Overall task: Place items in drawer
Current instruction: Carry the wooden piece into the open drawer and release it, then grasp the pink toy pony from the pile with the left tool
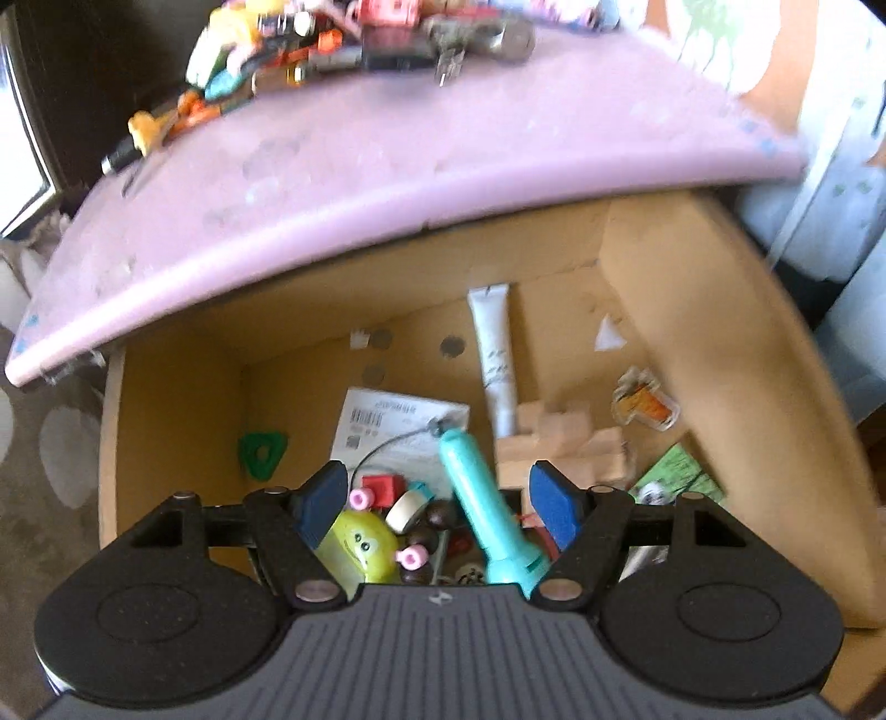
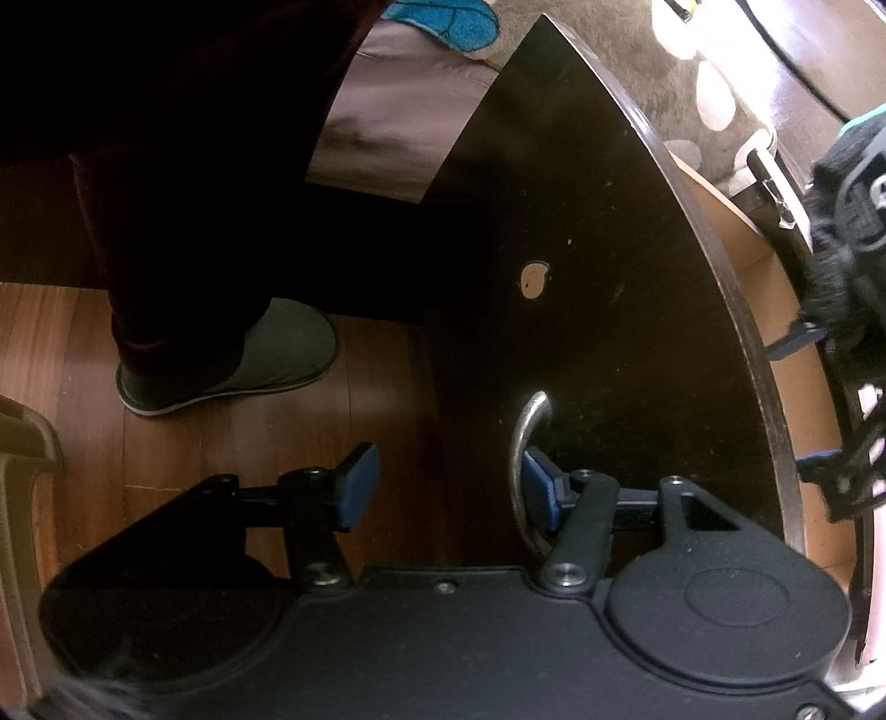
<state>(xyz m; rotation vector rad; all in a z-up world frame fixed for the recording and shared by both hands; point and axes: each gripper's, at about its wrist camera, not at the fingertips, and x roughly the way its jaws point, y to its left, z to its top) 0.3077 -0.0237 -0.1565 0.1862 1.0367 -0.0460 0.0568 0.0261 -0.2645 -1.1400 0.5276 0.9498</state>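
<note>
In the left wrist view the open wooden drawer [image 1: 166, 421] lies below the pink tabletop [image 1: 387, 177]. My left gripper [image 1: 437, 498] is open above a pile in the drawer: a teal flashlight [image 1: 487, 515], a yellow-green toy [image 1: 360, 545], a red block [image 1: 382, 487], dark beads [image 1: 437, 515]. A heap of small items [image 1: 332, 39] lies on the tabletop at the far edge. In the right wrist view my right gripper [image 2: 443, 487] is open. Its right finger [image 2: 540, 487] is hooked behind the metal handle [image 2: 526, 443] of the black drawer front [image 2: 581, 249].
The drawer also holds a white tube [image 1: 495, 354], a barcode paper [image 1: 387, 426], a green triangle [image 1: 263, 451], wooden blocks [image 1: 559, 443] and a sticker [image 1: 645, 404]. In the right wrist view a slippered foot [image 2: 249, 360] stands on the wood floor, and the left gripper [image 2: 853, 332] shows at right.
</note>
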